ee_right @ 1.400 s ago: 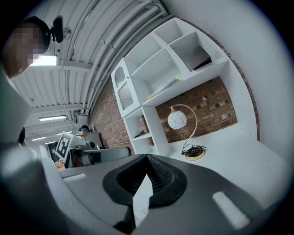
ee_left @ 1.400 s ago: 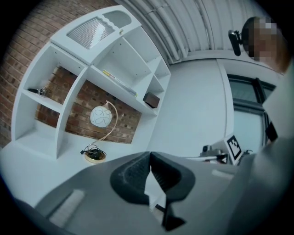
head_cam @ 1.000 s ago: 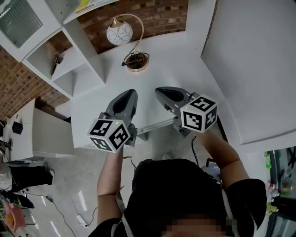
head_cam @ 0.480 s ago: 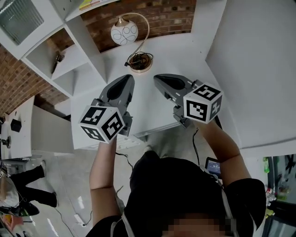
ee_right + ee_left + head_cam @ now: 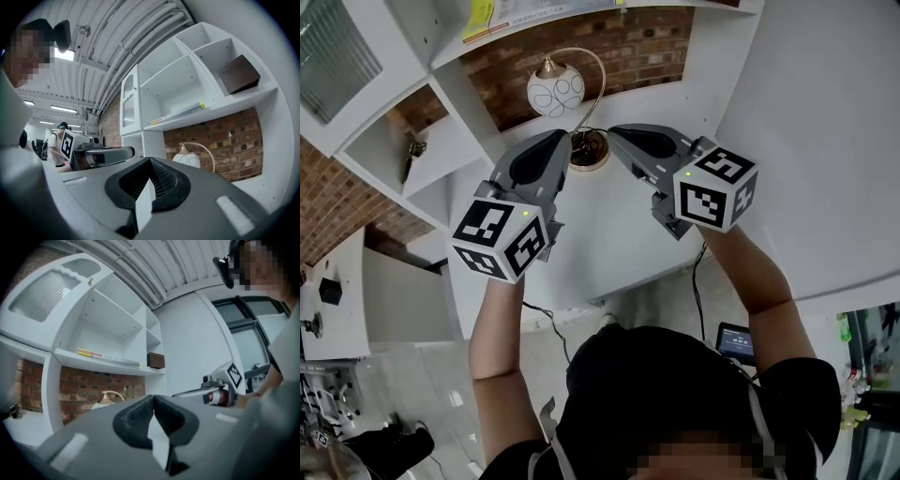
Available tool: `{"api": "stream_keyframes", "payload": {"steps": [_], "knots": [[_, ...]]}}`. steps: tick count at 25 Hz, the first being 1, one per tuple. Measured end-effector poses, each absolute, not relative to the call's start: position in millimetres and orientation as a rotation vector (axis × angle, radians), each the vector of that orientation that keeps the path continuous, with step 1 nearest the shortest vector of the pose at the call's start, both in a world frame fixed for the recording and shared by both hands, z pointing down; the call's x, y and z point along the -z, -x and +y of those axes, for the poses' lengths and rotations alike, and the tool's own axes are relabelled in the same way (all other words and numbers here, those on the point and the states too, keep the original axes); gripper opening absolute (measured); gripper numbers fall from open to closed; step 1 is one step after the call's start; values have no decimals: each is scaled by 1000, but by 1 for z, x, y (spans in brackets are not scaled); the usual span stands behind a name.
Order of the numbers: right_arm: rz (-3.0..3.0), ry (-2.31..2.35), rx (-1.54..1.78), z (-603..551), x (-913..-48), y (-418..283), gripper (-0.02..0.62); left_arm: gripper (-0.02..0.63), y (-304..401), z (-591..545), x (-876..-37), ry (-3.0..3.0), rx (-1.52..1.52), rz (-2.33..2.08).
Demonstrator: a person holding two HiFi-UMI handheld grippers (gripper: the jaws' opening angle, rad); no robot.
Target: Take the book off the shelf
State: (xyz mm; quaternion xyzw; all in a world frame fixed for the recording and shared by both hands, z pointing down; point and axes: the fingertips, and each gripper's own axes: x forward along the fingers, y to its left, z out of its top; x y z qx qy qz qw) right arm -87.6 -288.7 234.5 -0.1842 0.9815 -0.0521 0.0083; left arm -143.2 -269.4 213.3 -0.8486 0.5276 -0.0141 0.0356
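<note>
The book point(image 5: 108, 357) lies flat on a white shelf point(image 5: 70, 357) above the brick wall, thin, with a yellow and red end; it also shows as the book point(image 5: 178, 114) and the book point(image 5: 487, 17). My left gripper point(image 5: 566, 139) and right gripper point(image 5: 613, 132) are held side by side above the desk, pointing level at the lamp, well below and short of the book. Both are shut with nothing between their jaws, as the left gripper point(image 5: 153, 397) and right gripper point(image 5: 150, 161) views show.
A globe lamp point(image 5: 555, 91) with a curved brass arm stands on the white desk point(image 5: 609, 234) just ahead of the fingertips. A brown box point(image 5: 239, 74) sits on the shelf beside the book. White cubbies point(image 5: 422, 141) stand to the left, a white wall panel point(image 5: 825, 141) to the right.
Both grippers have risen and moved forward toward the lamp and shelf, staying side by side and shut. The head view has tilted up, showing the shelf with the book.
</note>
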Motion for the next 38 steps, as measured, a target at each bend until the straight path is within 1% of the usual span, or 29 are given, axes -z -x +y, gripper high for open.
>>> {"api": "stream_keyframes", "payload": {"steps": [6,10,16,20,24,32,38], "knots": [[3010,649,64,-307,-209,110,-2,6,174,-284,-204,2571,121,1554],[2988,737,-38,-325,-186,118,-2,6,191,-296,-192,2552,111,1511],[3032,842,-407,-341,-160,136,-1,6,217,-315,-178,2399,217,1479],[3035,884,-648,-355,-147,142,0,6,218,-325,-157,2251,300,1420],[3006,888,-833,-372,-126,146,2,6,214,-341,-139,2231,352,1371],[3037,830,-1025,-393,-108,151,17,6,202,-362,-116,1960,584,1330],[3015,802,-1202,-406,-103,154,31,6,204,-375,-98,1779,683,1331]]}}
